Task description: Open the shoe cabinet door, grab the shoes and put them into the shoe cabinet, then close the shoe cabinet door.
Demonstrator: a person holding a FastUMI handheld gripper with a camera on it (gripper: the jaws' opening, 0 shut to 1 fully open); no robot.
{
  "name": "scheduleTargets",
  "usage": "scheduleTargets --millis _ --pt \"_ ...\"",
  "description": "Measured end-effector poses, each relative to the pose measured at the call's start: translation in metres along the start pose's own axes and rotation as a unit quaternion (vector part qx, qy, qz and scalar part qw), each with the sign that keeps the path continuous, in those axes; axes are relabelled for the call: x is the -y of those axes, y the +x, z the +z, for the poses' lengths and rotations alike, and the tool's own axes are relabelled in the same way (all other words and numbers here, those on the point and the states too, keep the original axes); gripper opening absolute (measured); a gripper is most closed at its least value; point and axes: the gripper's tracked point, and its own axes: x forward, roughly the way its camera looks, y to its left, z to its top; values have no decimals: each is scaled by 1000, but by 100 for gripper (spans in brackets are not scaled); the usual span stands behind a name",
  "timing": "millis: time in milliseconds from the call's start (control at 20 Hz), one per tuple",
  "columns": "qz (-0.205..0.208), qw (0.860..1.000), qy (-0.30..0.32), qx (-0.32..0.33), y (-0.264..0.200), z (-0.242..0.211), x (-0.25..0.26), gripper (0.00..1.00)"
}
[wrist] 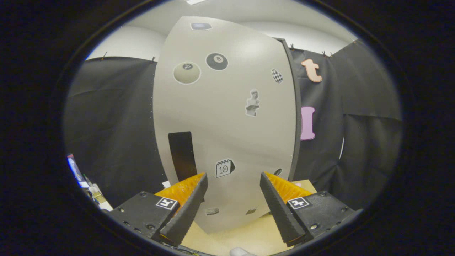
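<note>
The shoe cabinet door point(227, 121) is a tall pale grey panel with several stickers, standing shut straight ahead of me. A black vertical handle strip point(182, 154) sits low on its left side, just above my left finger. My gripper point(233, 177) is open, its two fingers spread wide in front of the door's lower part with nothing between them. A small white bit of something point(241, 251) shows at the floor below the fingers; I cannot tell what it is.
The cabinet stands on a light wooden surface point(249, 234). Black cloth walls point(113, 124) hang on both sides of the cabinet. Some clutter point(83, 181) lies at the far left, low down.
</note>
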Motion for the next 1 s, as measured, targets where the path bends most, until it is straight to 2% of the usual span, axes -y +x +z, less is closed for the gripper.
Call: scheduleTargets --millis 500,1000 --pt "-5 1000 10 -6 8 7 20 98" --pt "-58 997 2 40 -18 73 64 97"
